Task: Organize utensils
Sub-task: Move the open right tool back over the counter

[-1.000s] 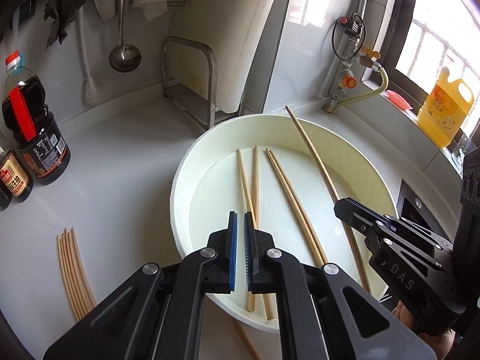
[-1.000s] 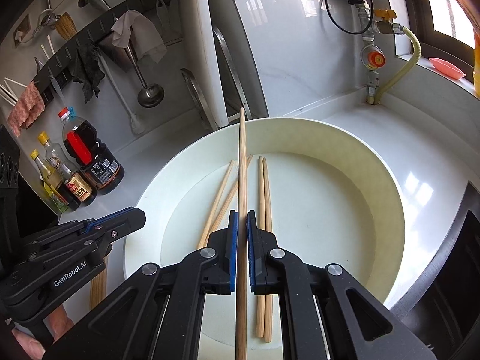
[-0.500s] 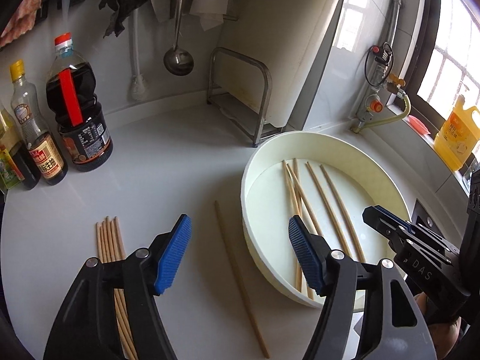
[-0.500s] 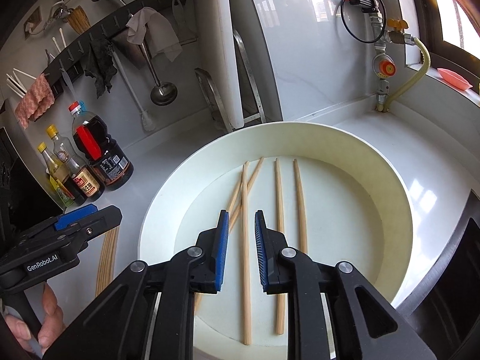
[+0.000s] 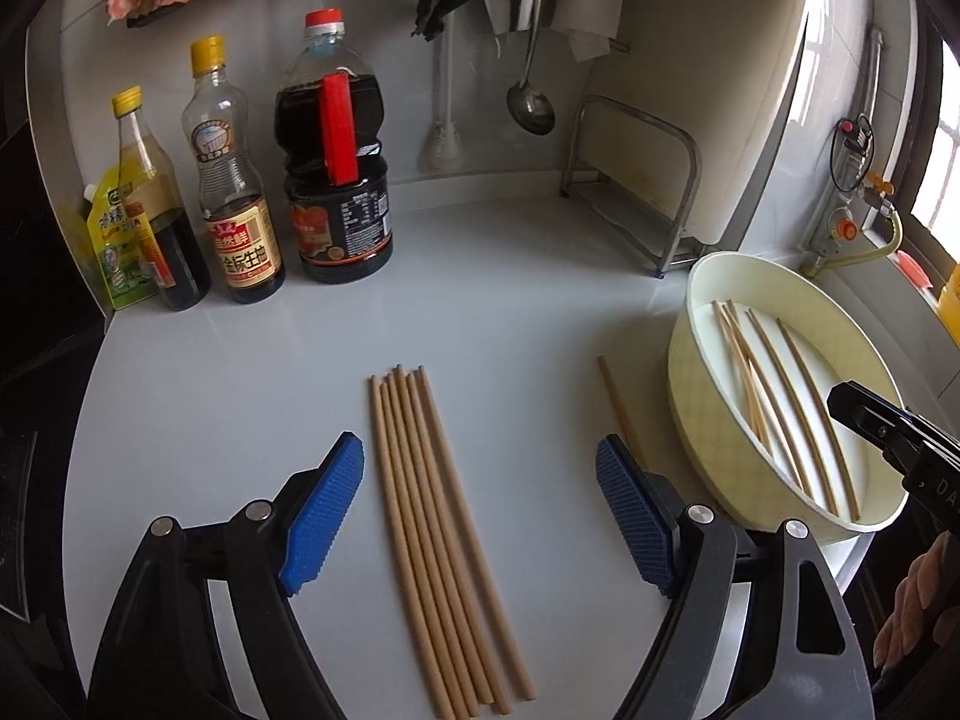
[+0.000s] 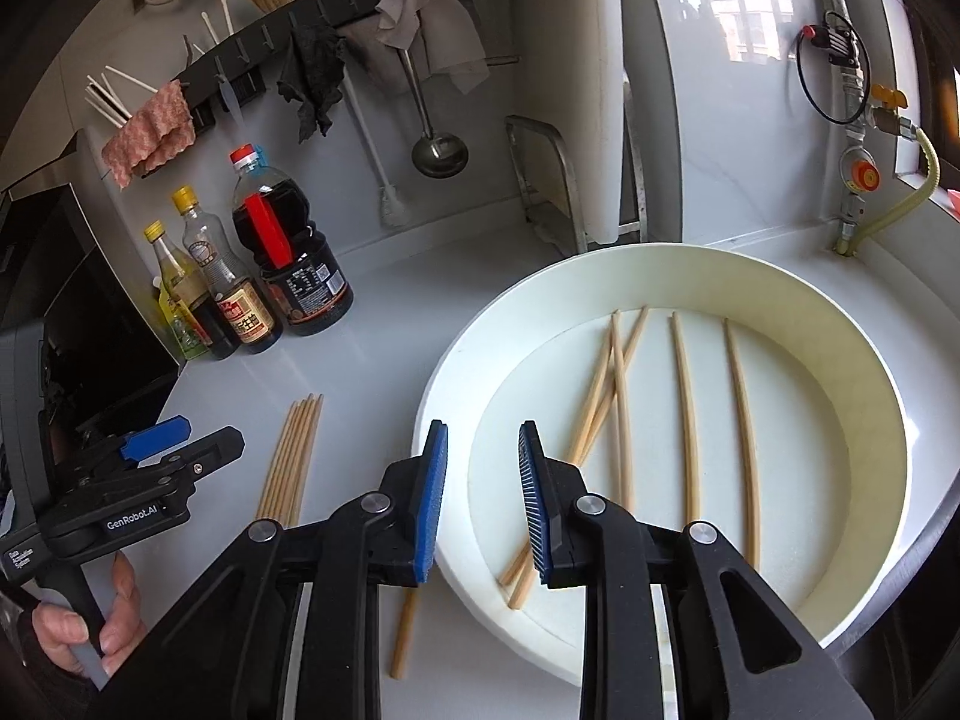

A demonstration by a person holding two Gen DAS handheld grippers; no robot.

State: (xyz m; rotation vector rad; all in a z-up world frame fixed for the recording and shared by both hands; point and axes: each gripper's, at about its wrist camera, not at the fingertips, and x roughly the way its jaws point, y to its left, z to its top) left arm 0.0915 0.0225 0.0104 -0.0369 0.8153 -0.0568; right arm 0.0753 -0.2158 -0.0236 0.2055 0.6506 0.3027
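Since the earlier frames both grippers have let go: the right one has dropped its chopstick into the basin, and the left one has swung away from the basin to the counter.

Left wrist view: the left gripper (image 5: 480, 498) stands wide, jaws opening, nothing between the pads. A bundle of chopsticks (image 5: 441, 546) lies on the white counter (image 5: 510, 300) between the fingers, running from 12 to 6 o'clock. A single chopstick (image 5: 618, 408) lies apart at 2 o'clock, just beside the cream basin (image 5: 708, 420). Loose chopsticks (image 5: 780, 396) lie inside the basin. Sauce bottles (image 5: 240, 192) stand at 10 o'clock.

Right wrist view: the right gripper (image 6: 483, 498) is narrowly parted, jaws opening and empty, over the basin's (image 6: 840, 324) near rim. Five loose chopsticks (image 6: 684, 408), possibly more where they cross, rest on its floor at 1 o'clock. The left gripper (image 6: 180, 444) hovers at 9 o'clock near the bundle (image 6: 291, 456).
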